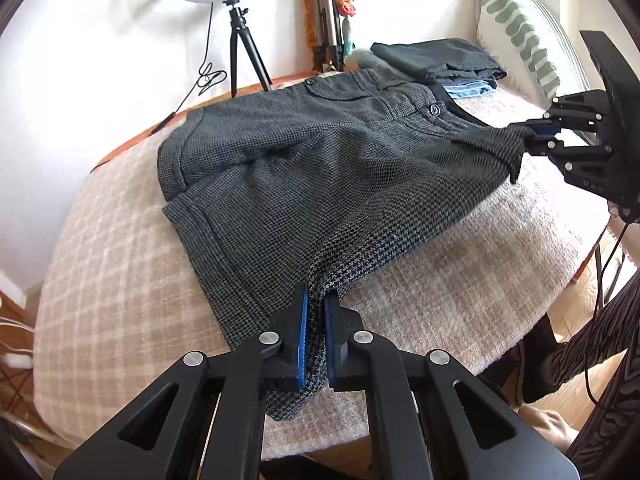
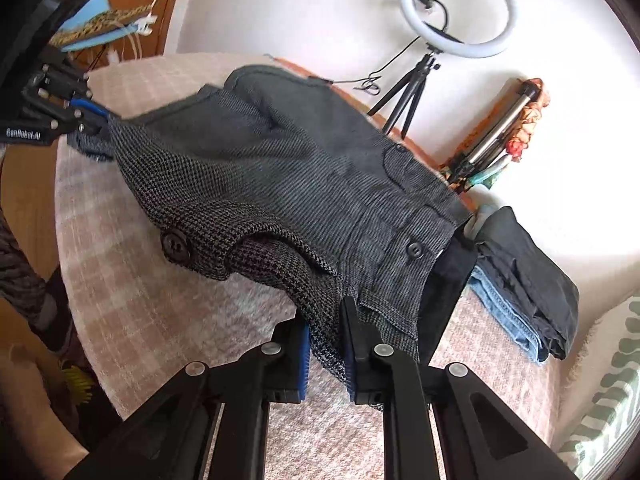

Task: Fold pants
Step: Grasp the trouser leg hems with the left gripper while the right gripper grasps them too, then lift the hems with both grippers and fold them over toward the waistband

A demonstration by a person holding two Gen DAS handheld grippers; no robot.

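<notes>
Dark grey houndstooth shorts lie spread on a table under a beige checked blanket. My left gripper is shut on the near leg hem, with cloth pinched between its blue pads. My right gripper is shut on the waistband corner at the right and lifts it slightly. In the right wrist view the shorts stretch away from my right gripper, which clamps the waistband cloth. My left gripper holds the far leg hem at the upper left.
A stack of folded clothes, black over blue denim, sits at the table's far side. A green-striped pillow leans behind it. A ring light on a tripod and a second folded tripod stand by the wall.
</notes>
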